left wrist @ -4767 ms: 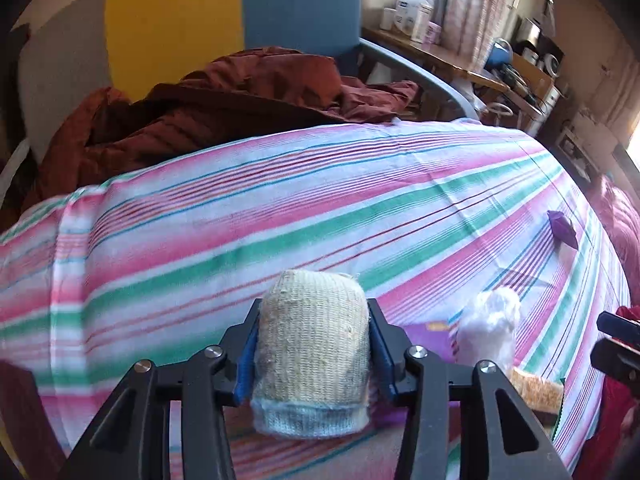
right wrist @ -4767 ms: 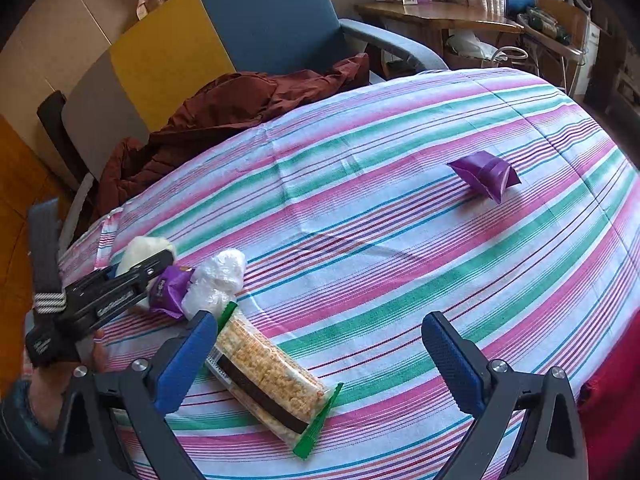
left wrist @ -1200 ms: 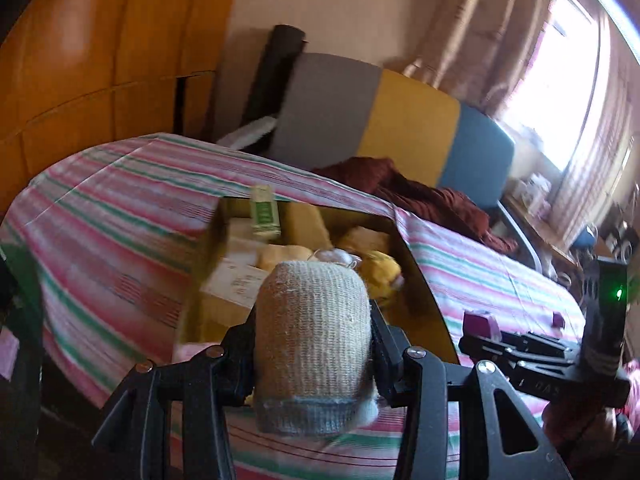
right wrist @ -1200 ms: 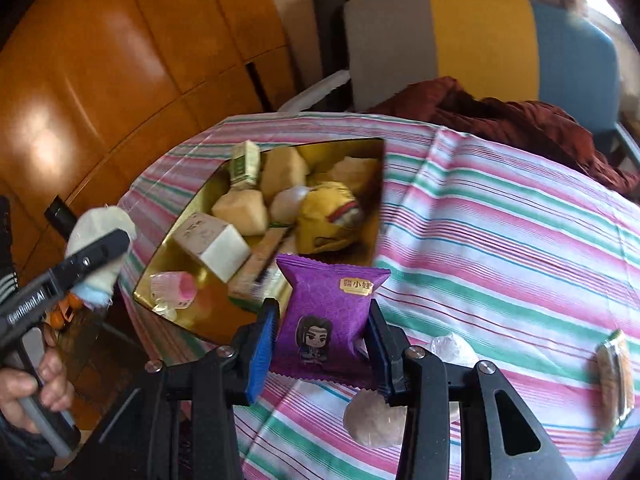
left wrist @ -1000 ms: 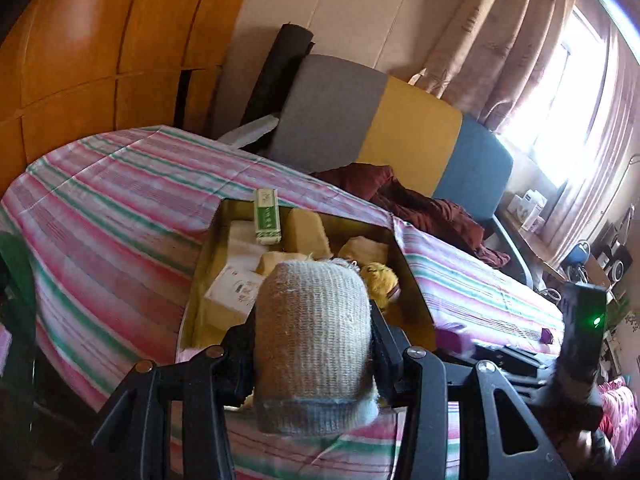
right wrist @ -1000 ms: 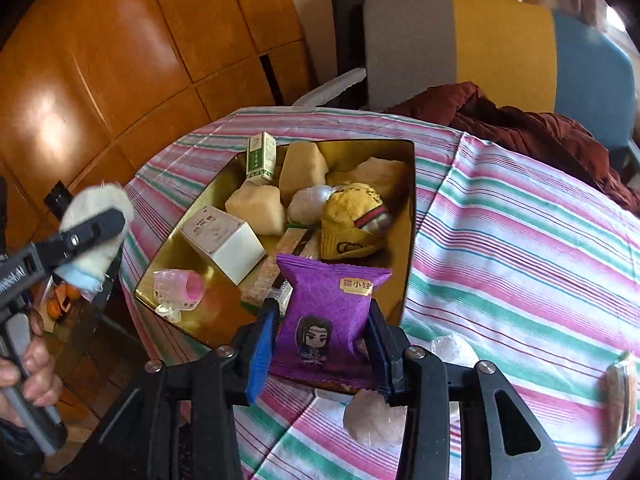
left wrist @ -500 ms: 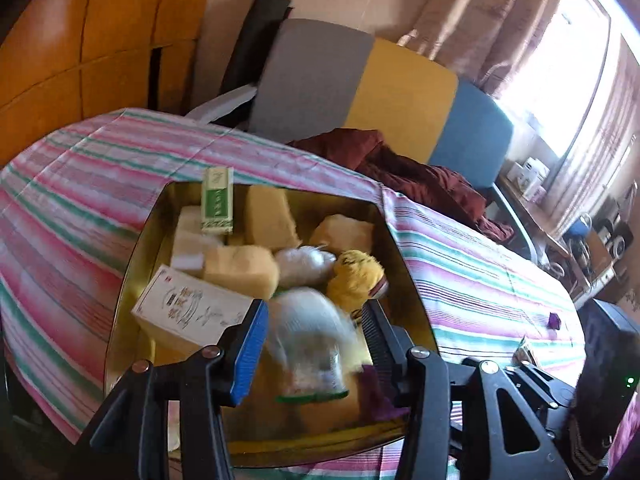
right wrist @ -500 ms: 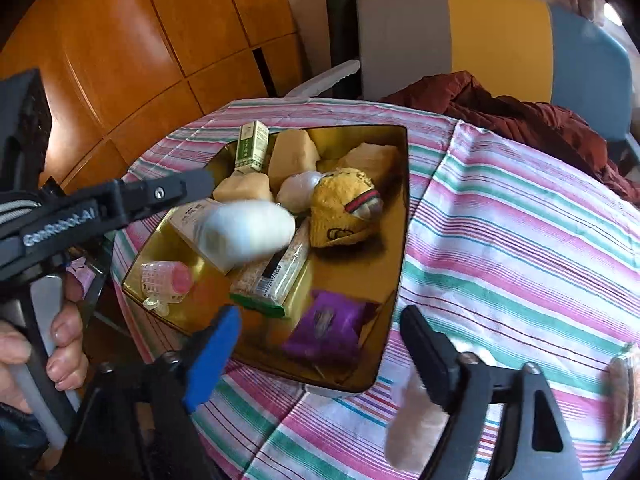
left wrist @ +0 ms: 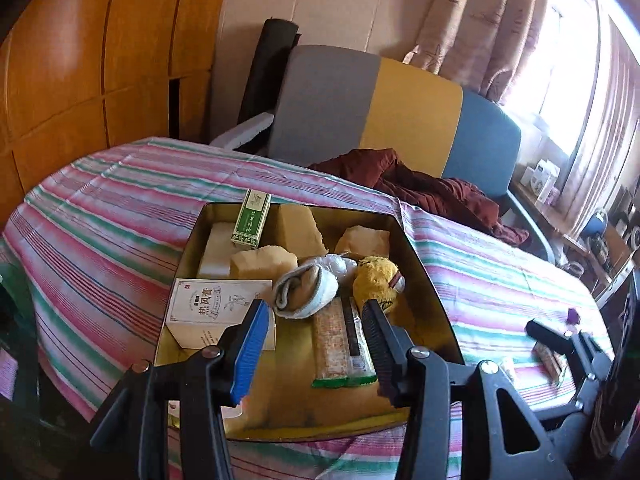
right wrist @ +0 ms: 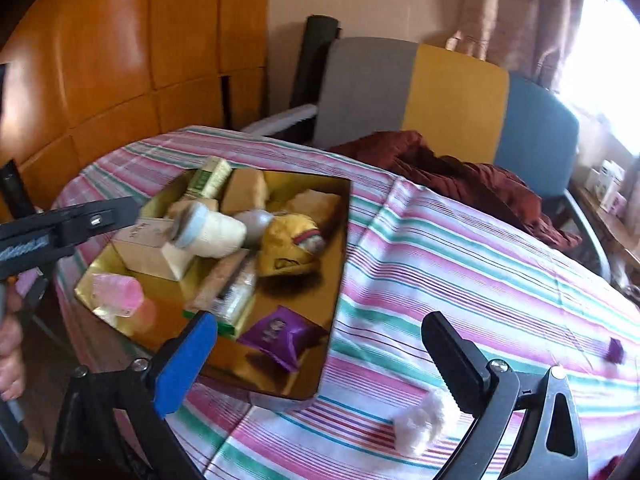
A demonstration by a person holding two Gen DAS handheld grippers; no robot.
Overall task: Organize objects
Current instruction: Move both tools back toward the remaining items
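A gold tin box (left wrist: 430, 280) (right wrist: 338, 264) sits on the striped tablecloth and holds several items. The rolled beige sock (left wrist: 306, 290) (right wrist: 212, 234) lies in it on the other items. The purple snack packet (right wrist: 280, 336) lies at the box's near corner. My left gripper (left wrist: 314, 336) is open and empty just above the box's near side. My right gripper (right wrist: 320, 352) is open and empty over the box's near right corner. A white fluffy ball (right wrist: 420, 422) lies on the cloth by the right finger.
In the box are a green carton (left wrist: 252, 220), a white printed box (left wrist: 212, 308), a yellow plush (left wrist: 376, 280), a cracker pack (left wrist: 340, 344) and a pink roller (right wrist: 116, 294). A small purple piece (right wrist: 614, 350) lies far right. A chair with a maroon cloth (right wrist: 460, 184) stands behind.
Both grippers opened. The sock dropped from my left gripper into the box and the purple packet dropped from my right gripper into the box. Both grippers have pulled back a little.
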